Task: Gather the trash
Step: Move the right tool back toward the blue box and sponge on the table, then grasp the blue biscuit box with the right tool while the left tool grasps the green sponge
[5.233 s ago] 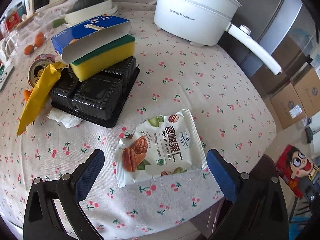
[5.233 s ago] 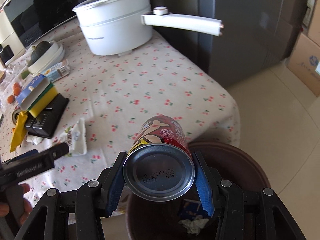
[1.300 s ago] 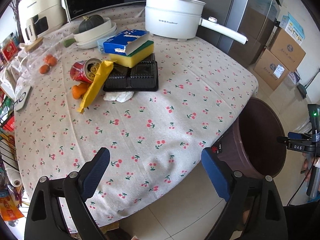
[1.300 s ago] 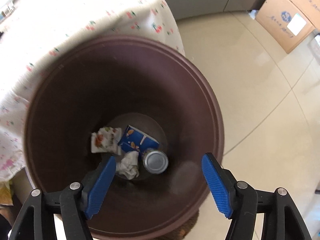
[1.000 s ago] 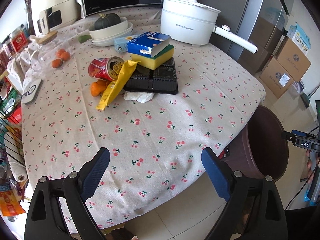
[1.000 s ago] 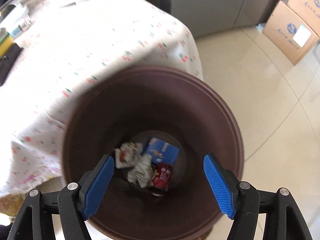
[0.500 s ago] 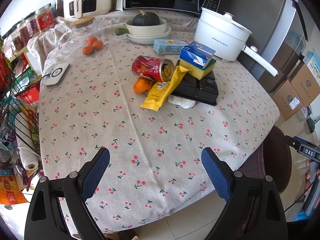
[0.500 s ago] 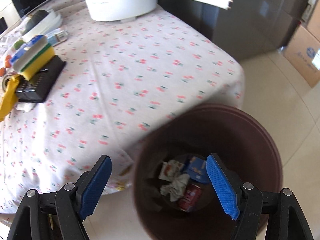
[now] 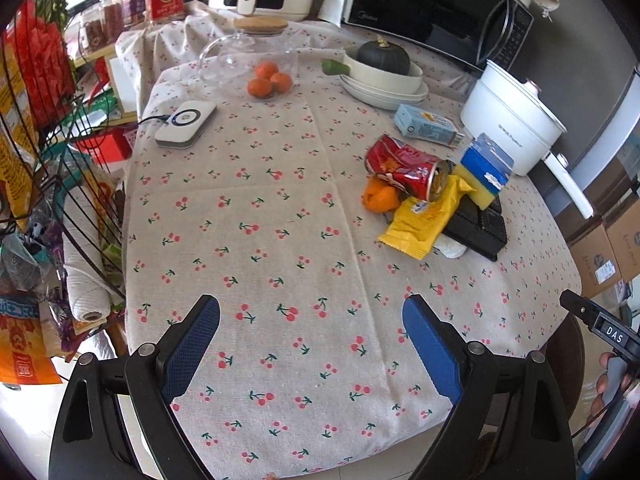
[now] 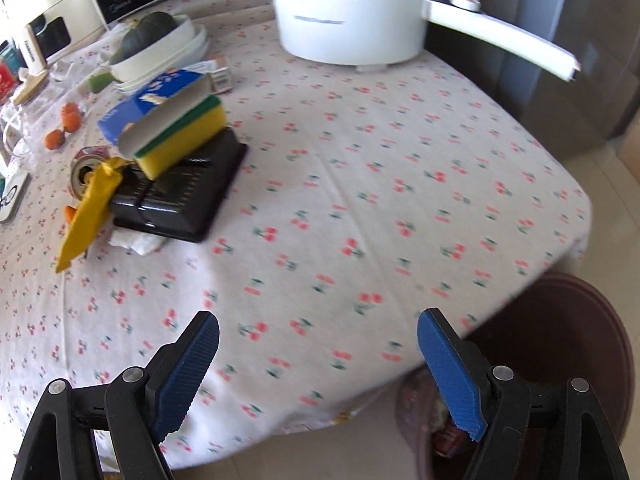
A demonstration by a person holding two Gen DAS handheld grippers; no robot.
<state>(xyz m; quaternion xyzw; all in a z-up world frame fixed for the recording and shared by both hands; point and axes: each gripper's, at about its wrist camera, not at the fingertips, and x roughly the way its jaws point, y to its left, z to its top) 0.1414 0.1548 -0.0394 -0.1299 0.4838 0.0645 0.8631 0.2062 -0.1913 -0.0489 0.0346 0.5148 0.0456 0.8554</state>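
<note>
While both wrist views faced the cherry-print tablecloth [image 9: 280, 216], the left gripper [image 9: 312, 340] hovered over the near edge with its jaws spread wide and nothing between the blue pads. The right gripper [image 10: 318, 354] was likewise wide apart and empty, held above the table edge next to the brown trash bin [image 10: 592, 320], whose rim showed at lower right of the right wrist view; some litter was dimly visible inside it, but its kind could not be told. Remaining trash sat in one cluster toward the far right of the table: a red can [image 9: 404, 168] lay on its side with its open end toward the yellow wrapper [image 9: 424, 220], which draped over the edge of a black plastic tray [image 9: 480, 228]. A yellow-green sponge [image 10: 188, 140] rested on the tray, with a torn blue carton [image 10: 156, 100] on top of it. A crumpled white tissue [image 10: 136, 242] lay just beside the tray's near corner. An orange fruit [image 9: 378, 198] touched the can. A small light-blue drink carton [image 9: 424, 126] lay near the white electric pot [image 9: 516, 120]. The right wrist view was somewhat motion-blurred.
</note>
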